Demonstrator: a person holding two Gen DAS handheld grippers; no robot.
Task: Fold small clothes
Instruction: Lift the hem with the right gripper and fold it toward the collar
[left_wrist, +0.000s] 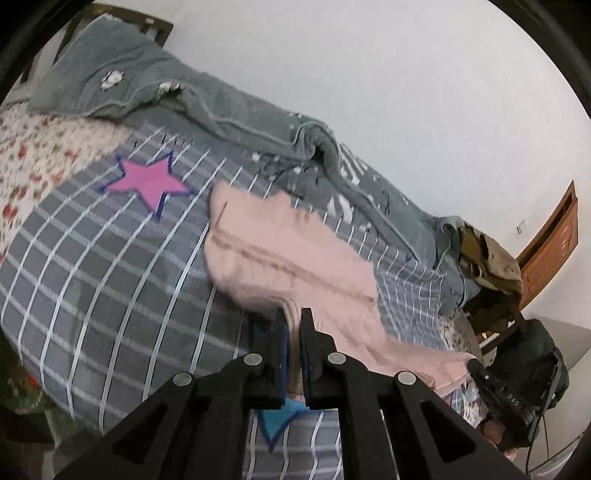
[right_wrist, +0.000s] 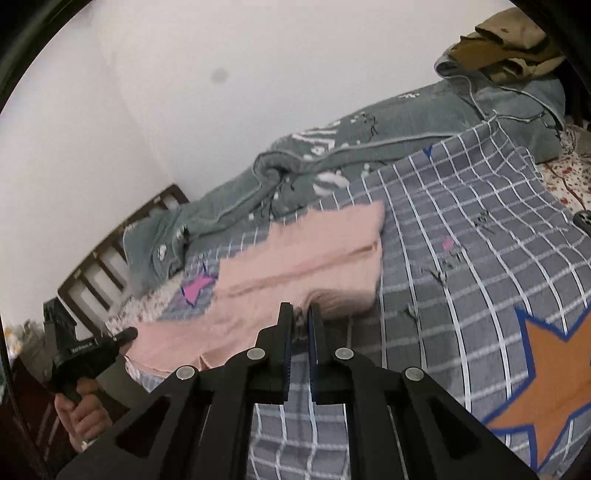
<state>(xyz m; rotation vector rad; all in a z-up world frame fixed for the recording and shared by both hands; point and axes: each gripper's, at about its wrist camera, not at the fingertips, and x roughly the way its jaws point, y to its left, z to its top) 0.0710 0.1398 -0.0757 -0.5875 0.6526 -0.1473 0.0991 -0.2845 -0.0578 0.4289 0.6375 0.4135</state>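
Observation:
A small pink garment (left_wrist: 288, 254) lies spread on the grey checked bedsheet (left_wrist: 110, 266), partly lifted at its near edge. My left gripper (left_wrist: 293, 314) is shut on the garment's near edge, with pink cloth pinched between the fingers. In the right wrist view the same pink garment (right_wrist: 303, 251) stretches across the sheet (right_wrist: 461, 258). My right gripper (right_wrist: 300, 308) is shut on another part of its near edge. The right gripper shows in the left wrist view (left_wrist: 474, 365) at the garment's right end. The left gripper shows in the right wrist view (right_wrist: 127, 334) at the left end.
A rumpled grey-green quilt (left_wrist: 229, 110) lies along the wall side of the bed. A pink star (left_wrist: 146, 181) and an orange star (right_wrist: 554, 373) are printed on the sheet. Brown clothes (left_wrist: 487, 258) hang on a chair past the bed end. A wooden headboard (right_wrist: 110, 254) stands at the left.

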